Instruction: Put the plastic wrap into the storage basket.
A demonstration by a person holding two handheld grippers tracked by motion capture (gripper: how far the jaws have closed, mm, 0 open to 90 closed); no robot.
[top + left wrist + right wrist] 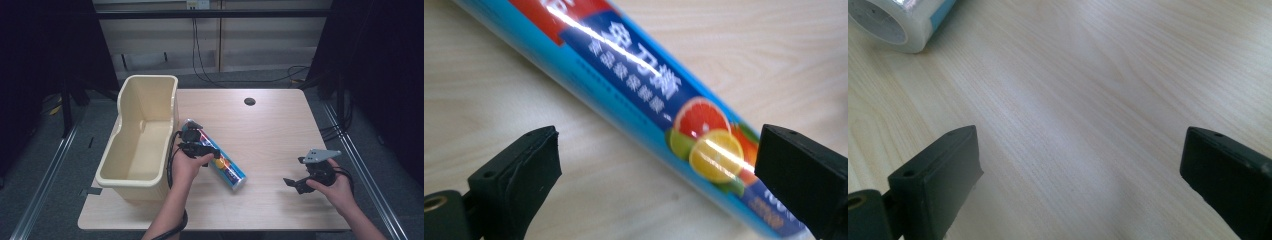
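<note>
The left gripper (196, 146) stood spread open over the roll (216, 155) lying at mid-frame on the table (270, 130), and ought to straddle its middle squarely before closing, while the right gripper (300, 182) idled open, lower right.

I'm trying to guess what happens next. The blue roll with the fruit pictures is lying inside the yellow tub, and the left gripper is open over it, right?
Not quite. The blue roll lies on the wooden table, beside the yellow tub, not inside it; the high view shows this. The left gripper is indeed open over it.
</note>
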